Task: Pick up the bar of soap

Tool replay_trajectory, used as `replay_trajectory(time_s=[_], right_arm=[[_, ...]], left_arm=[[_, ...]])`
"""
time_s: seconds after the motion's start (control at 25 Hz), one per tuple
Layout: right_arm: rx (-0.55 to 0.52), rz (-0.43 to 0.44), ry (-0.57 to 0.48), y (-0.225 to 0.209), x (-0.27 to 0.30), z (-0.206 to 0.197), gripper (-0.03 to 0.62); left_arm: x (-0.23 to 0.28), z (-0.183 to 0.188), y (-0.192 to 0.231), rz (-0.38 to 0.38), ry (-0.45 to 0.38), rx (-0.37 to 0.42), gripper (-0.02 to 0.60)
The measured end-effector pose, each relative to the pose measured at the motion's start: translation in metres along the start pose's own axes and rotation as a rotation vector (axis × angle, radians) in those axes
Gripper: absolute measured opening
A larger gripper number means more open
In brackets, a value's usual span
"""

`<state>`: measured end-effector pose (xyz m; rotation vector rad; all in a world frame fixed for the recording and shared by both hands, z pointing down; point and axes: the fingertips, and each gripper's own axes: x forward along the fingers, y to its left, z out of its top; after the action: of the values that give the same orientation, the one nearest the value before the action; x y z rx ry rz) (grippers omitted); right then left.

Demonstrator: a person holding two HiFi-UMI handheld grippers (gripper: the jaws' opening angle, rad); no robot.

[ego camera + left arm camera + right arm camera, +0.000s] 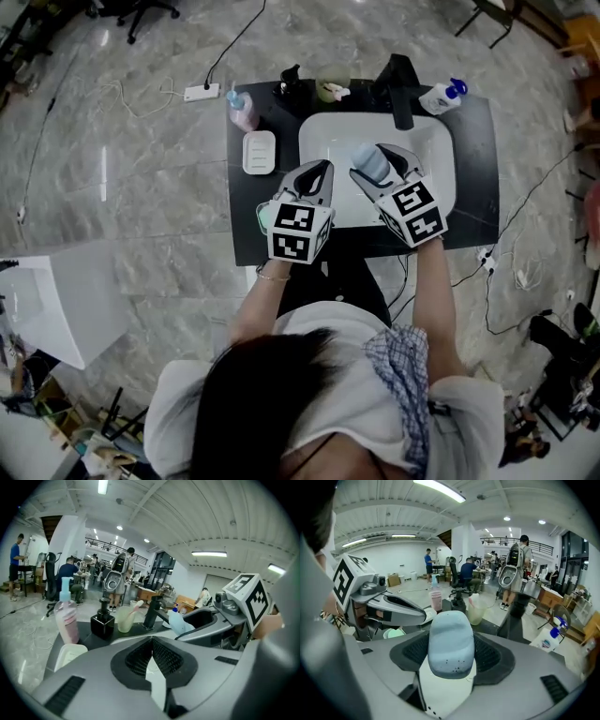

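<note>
The left gripper (151,639) is hovering at the near edge of the washbasin (433,141), its jaws pressed together on nothing. Just beside it, the right gripper (384,171) is clamping the bar of soap (451,644) above the washbasin, long axis running out along the jaws. The soap is looking pale blue, rounded and dark-specked.

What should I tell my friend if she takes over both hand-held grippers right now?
Right hand-held gripper: shut on the bar of soap, held over the white sink.
Left hand-held gripper: shut, nothing in it, just to the left of the right one.
Soap dish: left of the sink, looks empty.
Done: the soap is grasped.
Left: probably just lift it clear without loosening the grip.
</note>
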<state>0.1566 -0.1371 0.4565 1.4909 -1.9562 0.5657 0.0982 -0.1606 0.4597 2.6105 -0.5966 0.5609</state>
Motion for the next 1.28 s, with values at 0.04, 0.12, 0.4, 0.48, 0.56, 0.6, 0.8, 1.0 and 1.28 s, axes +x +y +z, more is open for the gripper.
replay_trajectory(time_s=[0.04,0.12,0.4,0.48,0.56,0.6,0.8,1.0,1.28], right_arm=[[0.017,-0.016,-0.003,-0.006,-0.007,-0.006,0.291],[0.052,-0.047,-0.008,-0.017,-0.022,-0.017,0.291],[0.14,-0.171,-0.004,-0.054,-0.072,-0.063,0.291],[0.171,-0.201,0.001,-0.066,-0.086,-0.08,0.291],[0.196,-0.226,0.003,-0.08,-0.099,-0.095,0.291],[0.211,-0.238,0.001,-0.085,-0.105,-0.102,0.291],[0.271,-0.303,0.028,-0.107,-0.135,-0.141,0.291],[0.341,-0.359,0.033,-0.125,-0.161,-0.176,0.291],[0.422,-0.389,0.081,-0.143,-0.18,-0.233,0.291]], left_arm=[[0.004,0.001,-0.009,-0.017,0.001,0.004,0.009],[0.011,0.006,-0.027,-0.049,-0.004,0.006,0.009],[0.037,0.005,-0.091,-0.152,0.024,0.074,0.009],[0.044,0.002,-0.112,-0.178,0.039,0.095,0.009],[0.053,0.001,-0.131,-0.199,0.048,0.111,0.009],[0.058,0.001,-0.14,-0.212,0.053,0.121,0.009],[0.077,-0.009,-0.188,-0.306,0.092,0.117,0.009],[0.096,-0.014,-0.228,-0.363,0.124,0.174,0.009],[0.12,-0.032,-0.276,-0.438,0.175,0.204,0.009]])
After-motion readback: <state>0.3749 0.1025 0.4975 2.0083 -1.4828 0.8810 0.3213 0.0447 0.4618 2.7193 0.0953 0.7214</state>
